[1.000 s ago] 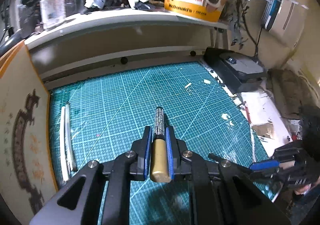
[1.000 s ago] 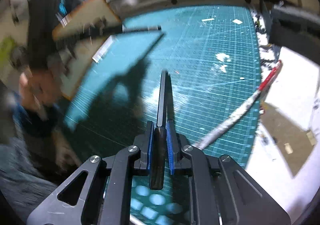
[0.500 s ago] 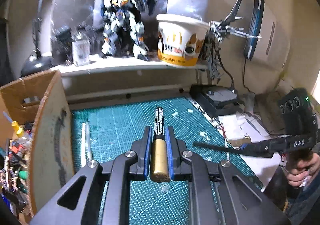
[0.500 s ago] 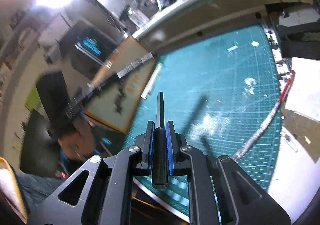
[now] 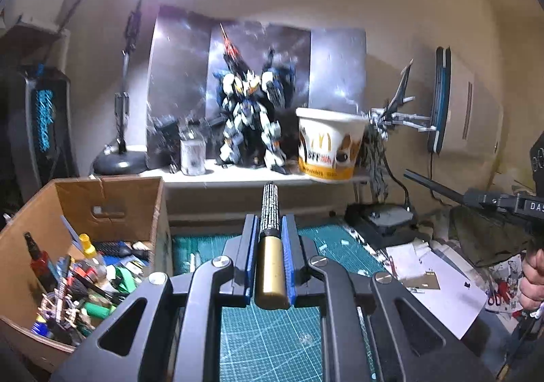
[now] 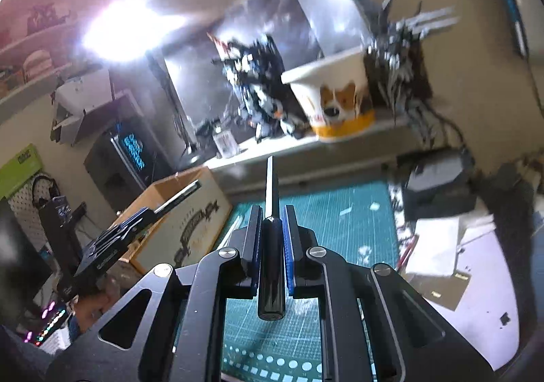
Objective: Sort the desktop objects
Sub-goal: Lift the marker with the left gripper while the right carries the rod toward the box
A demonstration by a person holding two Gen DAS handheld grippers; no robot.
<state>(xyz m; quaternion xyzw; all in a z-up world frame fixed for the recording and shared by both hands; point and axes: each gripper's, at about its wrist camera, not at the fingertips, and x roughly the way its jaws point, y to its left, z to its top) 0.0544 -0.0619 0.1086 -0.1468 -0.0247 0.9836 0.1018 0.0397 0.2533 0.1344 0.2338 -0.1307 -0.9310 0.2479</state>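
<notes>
The left gripper (image 5: 270, 246) is clamped on a gold marker (image 5: 270, 276), whose black cap with unreadable white print projects forward past the fingertips. The right gripper (image 6: 272, 239) is clamped on a black tool (image 6: 271, 266) with a thin flat blade extending ahead; its type cannot be determined. Both are raised above the green cutting mat (image 5: 272, 341). Ahead of the left gripper, on the shelf (image 5: 238, 176), a paper bucket (image 5: 328, 144) carries golden arches and the letters "BFF"; smaller print is blurred. A robot model (image 5: 251, 117) stands left of the bucket. Forward and left of the left gripper, an open cardboard box (image 5: 102, 208) holds mixed tools and bottles, partly cut off by the frame edge. At the right edge of the left wrist view, the other gripper body shows "DAS", truncated. In the right wrist view, the box side (image 6: 190, 229) bears dark ornamental lettering, illegible, and the background is motion-blurred.
</notes>
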